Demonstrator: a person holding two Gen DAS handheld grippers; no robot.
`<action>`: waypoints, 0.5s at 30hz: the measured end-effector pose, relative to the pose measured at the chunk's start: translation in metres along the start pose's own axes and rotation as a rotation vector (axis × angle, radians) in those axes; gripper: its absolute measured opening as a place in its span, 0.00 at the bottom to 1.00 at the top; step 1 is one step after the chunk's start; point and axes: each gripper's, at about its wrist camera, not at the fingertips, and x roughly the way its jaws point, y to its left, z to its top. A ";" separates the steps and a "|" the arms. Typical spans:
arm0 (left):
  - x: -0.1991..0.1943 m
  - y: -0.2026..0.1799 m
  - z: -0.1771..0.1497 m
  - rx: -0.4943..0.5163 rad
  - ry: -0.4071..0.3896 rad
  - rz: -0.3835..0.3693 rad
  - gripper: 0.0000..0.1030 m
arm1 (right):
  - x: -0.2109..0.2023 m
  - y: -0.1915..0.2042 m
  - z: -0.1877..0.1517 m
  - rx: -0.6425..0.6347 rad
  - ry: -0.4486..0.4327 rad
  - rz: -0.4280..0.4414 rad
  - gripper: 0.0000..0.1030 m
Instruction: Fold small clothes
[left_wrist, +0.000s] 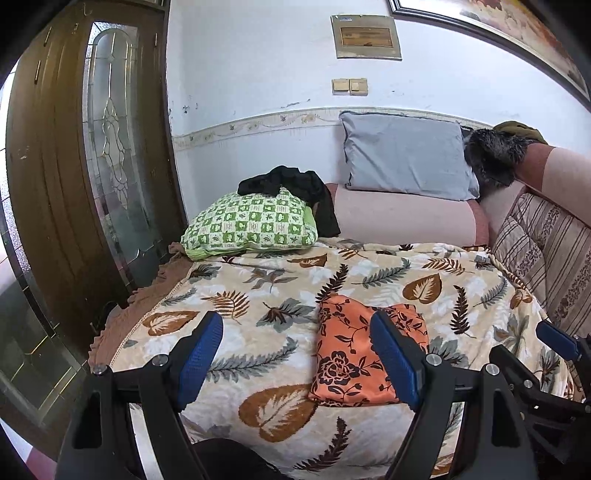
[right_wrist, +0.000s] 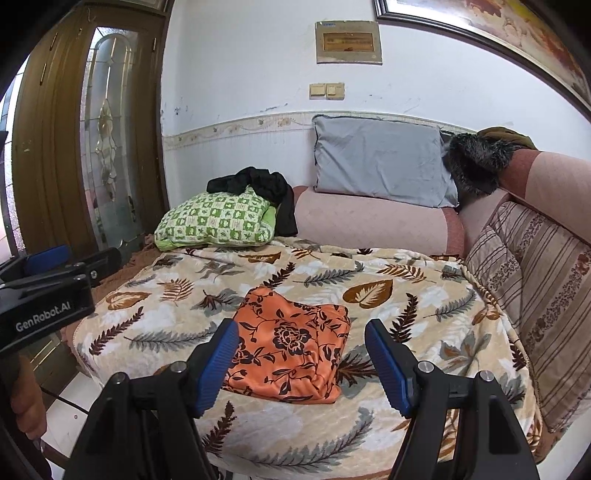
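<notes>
Sofa seating (left_wrist: 406, 218) in pale pink fills the room's corner, its seat spread with a cream blanket (left_wrist: 280, 295) printed with brown, grey and white leaves. A wooden door (left_wrist: 74, 155) with a leaded glass panel stands to the left of it. Against the wall leans a grey pillow (left_wrist: 406, 155), and along the sofa's right side rest striped cushions (left_wrist: 546, 258). A green-and-white checked pillow (left_wrist: 251, 221) lies at the blanket's far left edge with a crumpled black garment (left_wrist: 295, 184) draped over its top.

The orange cloth (right_wrist: 291, 343) lies on the blanket toward its near side, well apart from the green pillow. It is folded into a compact, roughly rectangular bundle, the fabric smooth with a slight sheen and printed with dark brown flowers and trailing vines; its far edge dips in a shallow notch and its near right corner bulges a little.

The left tool (left_wrist: 301, 363) hovers over the blanket with its blue-padded fingers spread wide and nothing between them; the cloth sits just behind its right finger. The right tool (right_wrist: 303, 367) is likewise wide open and holds nothing, with the cloth framed between its fingers, beyond the tips.
</notes>
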 end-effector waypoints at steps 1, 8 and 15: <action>0.001 0.000 0.000 0.002 0.002 -0.001 0.80 | 0.002 0.001 0.000 -0.001 0.006 0.001 0.72; 0.007 -0.001 -0.002 0.003 0.010 -0.001 0.80 | 0.012 0.004 -0.002 0.001 0.025 0.008 0.72; 0.016 -0.003 -0.005 0.010 0.027 -0.002 0.80 | 0.022 -0.002 -0.006 0.014 0.044 0.004 0.72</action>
